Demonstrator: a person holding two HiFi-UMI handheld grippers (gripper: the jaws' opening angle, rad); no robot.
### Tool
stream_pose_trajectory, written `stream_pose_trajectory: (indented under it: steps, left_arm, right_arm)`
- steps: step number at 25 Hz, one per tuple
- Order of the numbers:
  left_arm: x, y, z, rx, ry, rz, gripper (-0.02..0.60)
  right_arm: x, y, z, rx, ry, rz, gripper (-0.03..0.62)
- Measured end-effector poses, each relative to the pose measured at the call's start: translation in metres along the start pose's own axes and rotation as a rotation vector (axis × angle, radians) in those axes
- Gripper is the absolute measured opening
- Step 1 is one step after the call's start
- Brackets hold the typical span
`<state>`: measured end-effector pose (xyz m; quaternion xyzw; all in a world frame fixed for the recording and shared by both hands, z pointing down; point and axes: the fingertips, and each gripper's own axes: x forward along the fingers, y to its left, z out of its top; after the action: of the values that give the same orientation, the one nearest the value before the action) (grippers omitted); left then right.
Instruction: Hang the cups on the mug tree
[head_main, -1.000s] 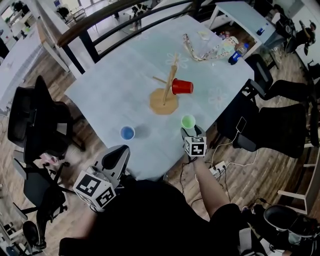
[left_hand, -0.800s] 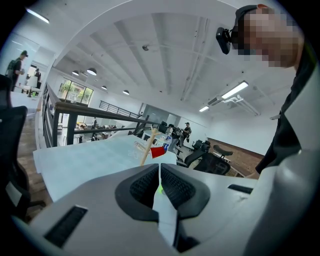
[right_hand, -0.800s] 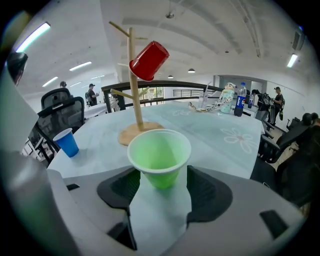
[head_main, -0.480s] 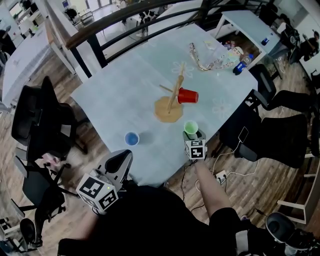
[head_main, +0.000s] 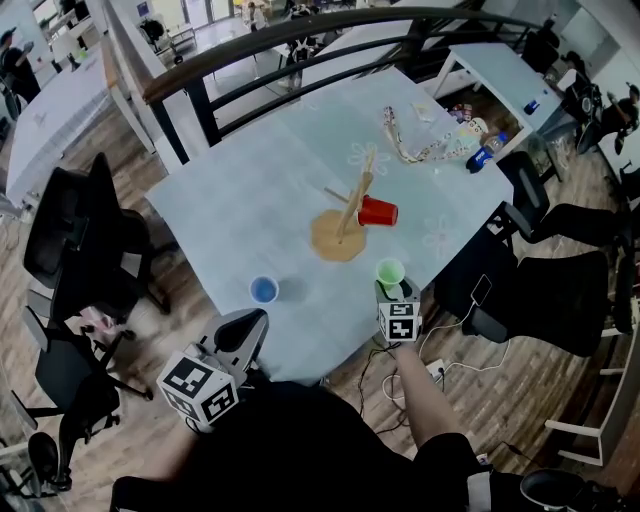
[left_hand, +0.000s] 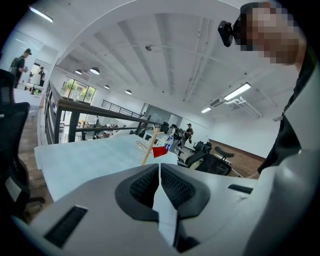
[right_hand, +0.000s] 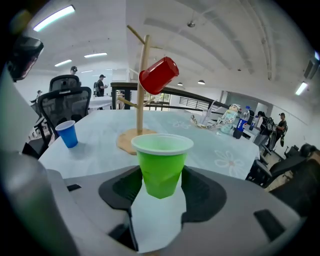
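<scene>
The green plastic cup (right_hand: 161, 160) is gripped upright in the right claw (right_hand: 161, 176), whose jaws have just been closing on it, over the near right edge of the pale blue surface (head_main: 240, 200). The left claw (left_hand: 159, 170) is clenched on nothing, off the near corner. A blue plastic cup (head_main: 264, 290) stands by the near left edge. Farther in, mid-surface, the wooden mug tree (head_main: 357, 193) carries a red plastic cup (head_main: 377, 212) on its side.
</scene>
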<state>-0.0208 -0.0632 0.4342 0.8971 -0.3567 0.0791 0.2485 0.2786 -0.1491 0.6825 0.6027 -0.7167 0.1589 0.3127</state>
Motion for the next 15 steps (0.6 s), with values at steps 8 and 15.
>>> stream_pose_trajectory:
  steps: [8,15]
  left_arm:
    - [0.002,-0.004,-0.001,-0.002,-0.004,-0.006,0.025]
    - [-0.005,-0.002,-0.004,-0.016,-0.013,-0.005,0.025]
  right_arm:
    - [-0.04,-0.043,0.045,-0.143,-0.066,-0.104,0.268]
    - [-0.072,-0.077,0.09,-0.314,-0.096,-0.234,0.268]
